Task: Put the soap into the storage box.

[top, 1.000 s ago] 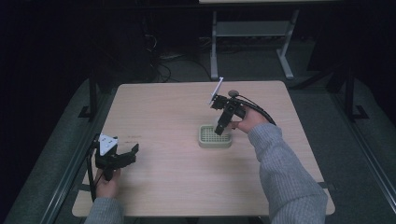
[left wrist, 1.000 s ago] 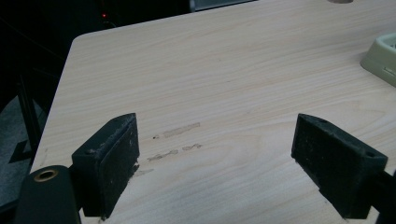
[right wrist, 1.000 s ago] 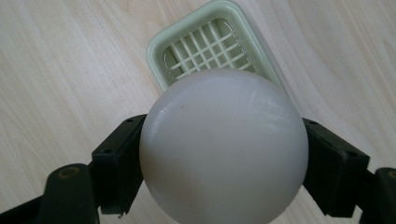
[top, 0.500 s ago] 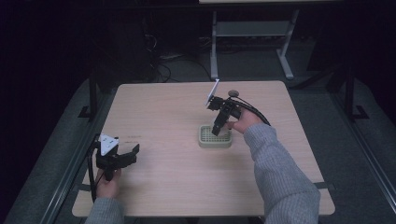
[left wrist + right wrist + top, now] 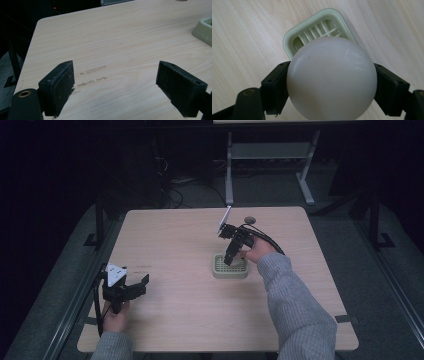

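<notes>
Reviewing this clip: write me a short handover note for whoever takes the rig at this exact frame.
Right gripper: shut on the white ball, held above the pale green slatted tray near the table's middle.
Left gripper: open, nothing between its fingers, low over the near-left corner of the table.
Done: ball picked up and brought over the tray.
Left: likely lower the ball into the tray and release it.

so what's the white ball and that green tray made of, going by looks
The white ball, clamped in the right tongs, looks like smooth hard plastic: even, satin surface with soft highlights and faint scuffs, though rubber can't be ruled out. The green tray looks like moulded plastic: glossy rounded rim, uniform pale green, slatted bottom in one piece.
</notes>
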A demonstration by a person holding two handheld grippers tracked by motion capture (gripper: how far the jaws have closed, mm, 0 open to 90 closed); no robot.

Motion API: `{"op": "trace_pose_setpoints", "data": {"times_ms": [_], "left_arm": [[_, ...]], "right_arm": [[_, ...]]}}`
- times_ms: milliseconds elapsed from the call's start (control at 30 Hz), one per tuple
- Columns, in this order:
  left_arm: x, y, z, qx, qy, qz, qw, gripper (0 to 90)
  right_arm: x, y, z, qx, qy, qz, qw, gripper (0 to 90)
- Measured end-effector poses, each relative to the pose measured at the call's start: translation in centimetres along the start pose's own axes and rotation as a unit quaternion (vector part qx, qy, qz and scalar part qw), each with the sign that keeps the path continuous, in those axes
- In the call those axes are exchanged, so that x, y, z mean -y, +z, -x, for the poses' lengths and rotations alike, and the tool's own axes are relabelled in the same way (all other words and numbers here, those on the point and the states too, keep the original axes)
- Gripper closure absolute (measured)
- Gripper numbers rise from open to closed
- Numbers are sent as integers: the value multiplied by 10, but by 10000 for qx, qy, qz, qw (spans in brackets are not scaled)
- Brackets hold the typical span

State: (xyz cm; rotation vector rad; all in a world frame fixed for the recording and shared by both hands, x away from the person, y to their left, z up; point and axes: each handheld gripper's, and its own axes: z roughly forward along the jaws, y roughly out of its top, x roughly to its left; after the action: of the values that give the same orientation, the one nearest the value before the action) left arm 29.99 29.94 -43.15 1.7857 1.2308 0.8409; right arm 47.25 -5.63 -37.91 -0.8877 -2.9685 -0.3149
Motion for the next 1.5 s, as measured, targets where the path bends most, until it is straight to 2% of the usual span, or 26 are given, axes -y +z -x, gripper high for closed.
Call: {"op": "trace_pose_setpoints", "data": {"times_ms": [367,1167,1500], "left_arm": [[0,0,0,10,8,5,10000,148],[0,1,1,14,0,4,10000,148],[0,0,1,17,2,8,10000,148]], "right_arm": [[-4,13,2,13,55,-129,9999,222],[-10,30,2,50,61,-318,9995,222],[-10,36,2,65,-22,-360,9993,222]]}}
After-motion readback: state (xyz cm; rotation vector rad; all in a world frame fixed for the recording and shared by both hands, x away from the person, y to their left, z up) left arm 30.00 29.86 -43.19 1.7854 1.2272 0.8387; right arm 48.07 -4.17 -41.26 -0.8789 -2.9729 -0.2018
